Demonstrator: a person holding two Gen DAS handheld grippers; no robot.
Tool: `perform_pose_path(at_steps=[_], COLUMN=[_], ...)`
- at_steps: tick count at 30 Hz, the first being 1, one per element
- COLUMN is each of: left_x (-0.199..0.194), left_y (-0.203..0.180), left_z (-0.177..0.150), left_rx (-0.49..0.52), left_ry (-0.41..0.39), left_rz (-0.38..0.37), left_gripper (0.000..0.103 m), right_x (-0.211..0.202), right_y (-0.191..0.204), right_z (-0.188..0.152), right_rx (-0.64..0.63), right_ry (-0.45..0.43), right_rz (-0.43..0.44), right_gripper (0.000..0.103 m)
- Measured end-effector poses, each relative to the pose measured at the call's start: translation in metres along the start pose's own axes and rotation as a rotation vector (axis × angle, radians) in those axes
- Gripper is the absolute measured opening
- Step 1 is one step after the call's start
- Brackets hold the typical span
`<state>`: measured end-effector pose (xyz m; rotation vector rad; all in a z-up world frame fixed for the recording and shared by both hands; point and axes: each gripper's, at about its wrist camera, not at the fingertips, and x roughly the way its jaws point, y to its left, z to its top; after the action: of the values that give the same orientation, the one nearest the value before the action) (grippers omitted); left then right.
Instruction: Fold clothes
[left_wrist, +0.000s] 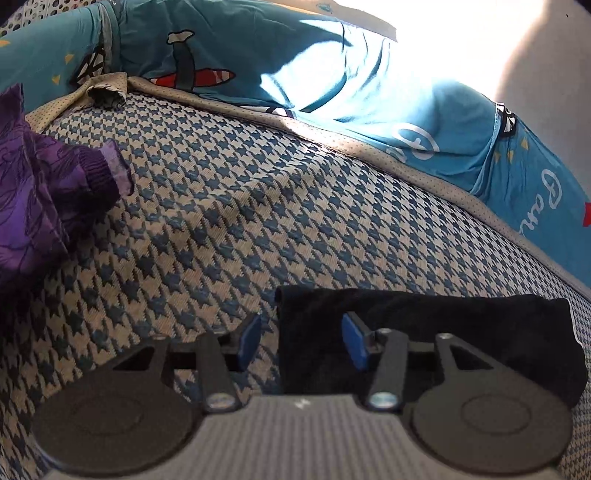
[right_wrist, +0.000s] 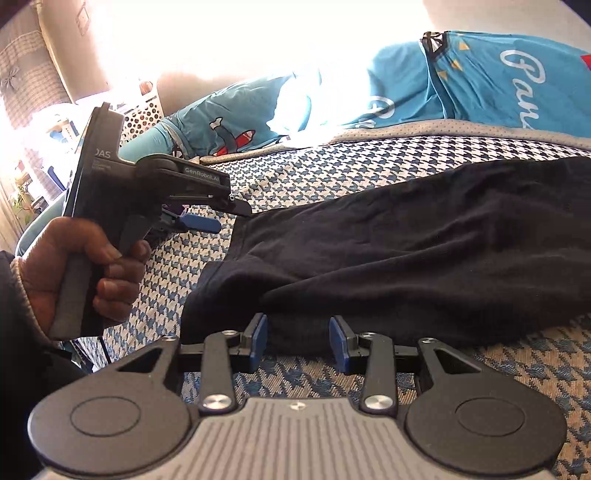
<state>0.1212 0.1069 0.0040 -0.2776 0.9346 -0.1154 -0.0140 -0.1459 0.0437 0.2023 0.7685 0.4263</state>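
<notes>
Now we hold our left gripper (left_wrist: 301, 341) and right gripper (right_wrist: 298, 339) parted and empty at the near edge of a dark navy fabric garment (right_wrist: 424, 243) spread on the houndstooth bedcover (left_wrist: 221, 221), seemingly poised for gripping.

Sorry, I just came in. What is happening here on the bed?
A person holds a gripper in each hand over a black garment lying on the houndstooth bed cover. The left gripper and right gripper both have open jaws at the garment's edge, holding nothing. A purple garment waits nearby.
</notes>
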Motion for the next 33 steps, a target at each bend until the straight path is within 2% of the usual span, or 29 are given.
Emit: perform_pose_path(at_steps=[4, 9, 12, 18, 19, 20, 21, 23, 25, 30, 33], left_x=[0.009, 0.021, 0.025, 0.031, 0.032, 0.032, 0.033, 0.034, 0.033, 0.015, 0.021], left_y=[-0.003, -0.007, -0.014, -0.021, -0.022, -0.022, -0.023, -0.024, -0.028, -0.056, -0.066], left_z=[-0.003, -0.006, -0.006, -0.004, -0.004, -0.003, -0.003, -0.002, -0.002, 0.000, 0.006], left_rx=[0.012, 0.027, 0.061, 0.099, 0.103, 0.107, 0.111, 0.118, 0.142, 0.276, 0.316], left_ry=[0.036, 0.082, 0.081, 0.060, 0.056, 0.053, 0.050, 0.043, 0.018, -0.149, -0.182], left_rz=[-0.017, -0.039, -0.040, -0.030, -0.028, -0.026, -0.024, -0.019, -0.006, 0.069, 0.101], left_gripper=[0.051, 0.070, 0.070, 0.053, 0.045, 0.028, 0.018, 0.012, 0.009, 0.008, 0.008], right_x=[0.003, 0.010, 0.013, 0.018, 0.018, 0.019, 0.019, 0.020, 0.021, 0.021, 0.021], right_y=[0.009, 0.016, 0.018, 0.016, 0.016, 0.015, 0.015, 0.013, 0.012, 0.009, 0.009], right_z=[-0.001, -0.002, -0.002, -0.002, -0.002, -0.002, -0.002, -0.002, -0.001, 0.000, 0.000], right_rx=[-0.034, -0.042, -0.039, -0.021, -0.017, -0.013, -0.010, -0.003, 0.005, 0.036, 0.041], right_ry=[-0.002, 0.011, 0.014, 0.018, 0.018, 0.017, 0.016, 0.012, 0.008, 0.000, -0.007], right_rz=[0.025, 0.045, 0.051, 0.044, 0.043, 0.043, 0.042, 0.036, 0.028, 0.021, 0.021], right_gripper=[0.037, 0.038, 0.038, 0.038, 0.038, 0.038, 0.038, 0.038, 0.038, 0.038, 0.038])
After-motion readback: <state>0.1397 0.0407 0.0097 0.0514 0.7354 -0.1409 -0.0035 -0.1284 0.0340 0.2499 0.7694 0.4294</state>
